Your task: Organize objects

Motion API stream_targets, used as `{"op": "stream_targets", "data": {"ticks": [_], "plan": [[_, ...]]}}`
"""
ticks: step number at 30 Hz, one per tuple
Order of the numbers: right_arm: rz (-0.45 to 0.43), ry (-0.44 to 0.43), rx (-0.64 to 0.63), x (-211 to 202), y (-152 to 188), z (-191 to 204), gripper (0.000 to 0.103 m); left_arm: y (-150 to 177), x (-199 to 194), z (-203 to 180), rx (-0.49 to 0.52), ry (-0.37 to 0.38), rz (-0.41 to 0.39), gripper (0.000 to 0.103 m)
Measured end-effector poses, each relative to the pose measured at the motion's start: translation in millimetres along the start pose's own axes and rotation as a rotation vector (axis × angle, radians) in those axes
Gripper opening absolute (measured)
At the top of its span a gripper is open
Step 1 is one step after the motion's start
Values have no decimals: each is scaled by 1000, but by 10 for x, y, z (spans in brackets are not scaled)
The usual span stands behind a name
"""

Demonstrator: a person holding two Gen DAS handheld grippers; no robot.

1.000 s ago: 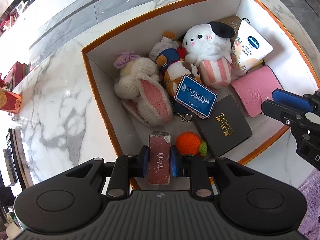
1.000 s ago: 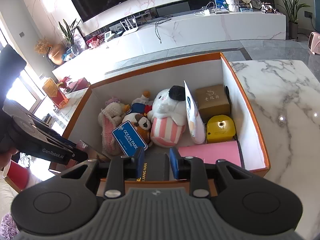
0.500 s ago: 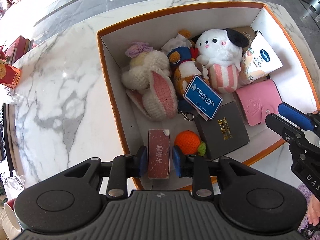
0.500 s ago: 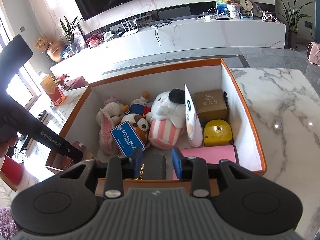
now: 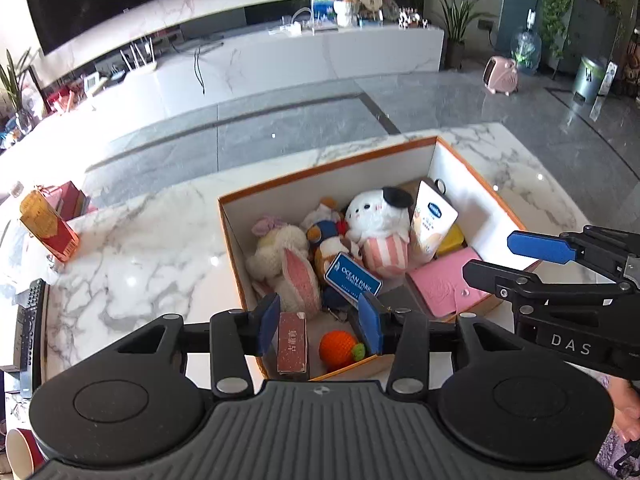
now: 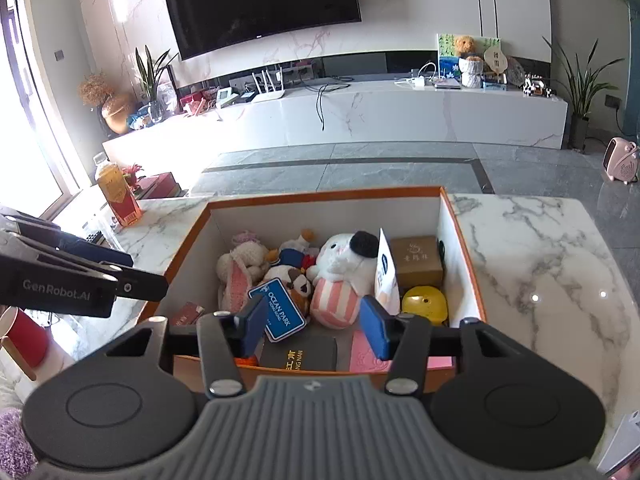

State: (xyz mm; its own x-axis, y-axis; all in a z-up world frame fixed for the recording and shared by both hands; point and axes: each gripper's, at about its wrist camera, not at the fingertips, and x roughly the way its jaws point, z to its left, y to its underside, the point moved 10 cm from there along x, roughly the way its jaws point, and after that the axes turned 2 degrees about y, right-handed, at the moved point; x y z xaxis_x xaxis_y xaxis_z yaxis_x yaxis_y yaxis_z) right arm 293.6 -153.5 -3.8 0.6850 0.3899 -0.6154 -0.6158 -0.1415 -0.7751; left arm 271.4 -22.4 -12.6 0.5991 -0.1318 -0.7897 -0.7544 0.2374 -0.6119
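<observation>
While tongs [image 6: 314, 326] open, the black box [image 6: 300, 354] sits half hidden.

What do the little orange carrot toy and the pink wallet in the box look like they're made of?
The orange carrot toy looks crocheted from yarn: a knobbly, matte stitched surface with green yarn leaves. The pink wallet looks like leather or faux leather: smooth, faintly glossy, with an embossed pattern and a metal snap.

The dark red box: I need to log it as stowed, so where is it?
In the left wrist view the dark red box lies in the carton's near left corner, beside the orange knitted fruit.
</observation>
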Motion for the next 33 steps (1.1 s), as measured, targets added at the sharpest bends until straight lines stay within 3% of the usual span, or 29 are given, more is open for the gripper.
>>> {"op": "stream_targets", "data": {"ticks": [3,10,15,20,25,33], "plan": [[-38,14,-9,-251,-103,5,66,-32,-247,-19,-22,-14,-98,63],[-117,28,-4,-835,-276,47,72,-74,-754,-87,-34,-81,-291,85],[-161,39,-22,-1190,-292,149,78,-14,-998,-111,-92,-127,-380,86],[-196,35,-23,-1478,-214,236,85,138,-1220,-98,-136,-180,-471,94],[-189,52,11,-1571,-9,217,85,348,-1238,-56,-214,-165,-495,96],[-145,98,28,-1541,345,221,85,751,-1004,-53,-266,-170,-423,97]]}}
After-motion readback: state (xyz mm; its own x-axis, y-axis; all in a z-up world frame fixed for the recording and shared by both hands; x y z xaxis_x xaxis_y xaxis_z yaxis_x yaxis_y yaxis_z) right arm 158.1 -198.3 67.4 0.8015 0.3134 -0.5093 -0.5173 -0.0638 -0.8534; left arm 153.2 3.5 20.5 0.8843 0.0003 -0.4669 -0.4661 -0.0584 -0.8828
